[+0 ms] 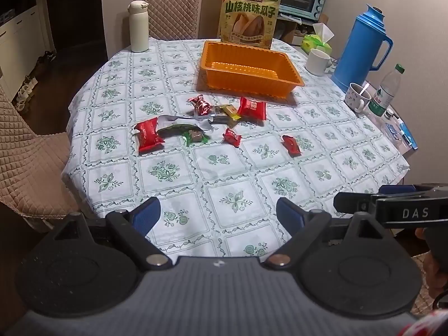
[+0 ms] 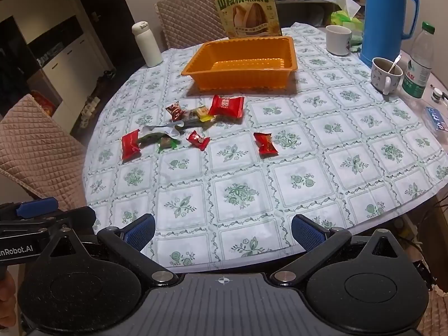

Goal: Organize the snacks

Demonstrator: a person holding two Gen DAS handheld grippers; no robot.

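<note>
An empty orange tray (image 1: 291, 67) (image 2: 291, 56) stands at the far middle of the table. In front of it lie several wrapped snacks: a big red packet (image 1: 252, 107) (image 2: 226, 107), a red packet at the left (image 1: 148, 135) (image 2: 130, 144), a lone red candy at the right (image 1: 291, 145) (image 2: 265, 143), a small red candy (image 1: 231, 136) (image 2: 197, 139), plus green and brown wrappers. My left gripper (image 1: 217, 215) hangs open over the near table edge, nothing between its fingers. My right gripper (image 2: 223, 231) is likewise open and empty, beside the left one.
A sunflower-seed bag (image 1: 249, 18) (image 2: 247, 9) stands behind the tray. White flask (image 1: 138, 26) at far left. Blue thermos (image 1: 361, 47), two mugs (image 2: 386, 74), a water bottle (image 2: 418, 61) and tissues crowd the right side. Quilted chairs (image 1: 30, 156) flank the table.
</note>
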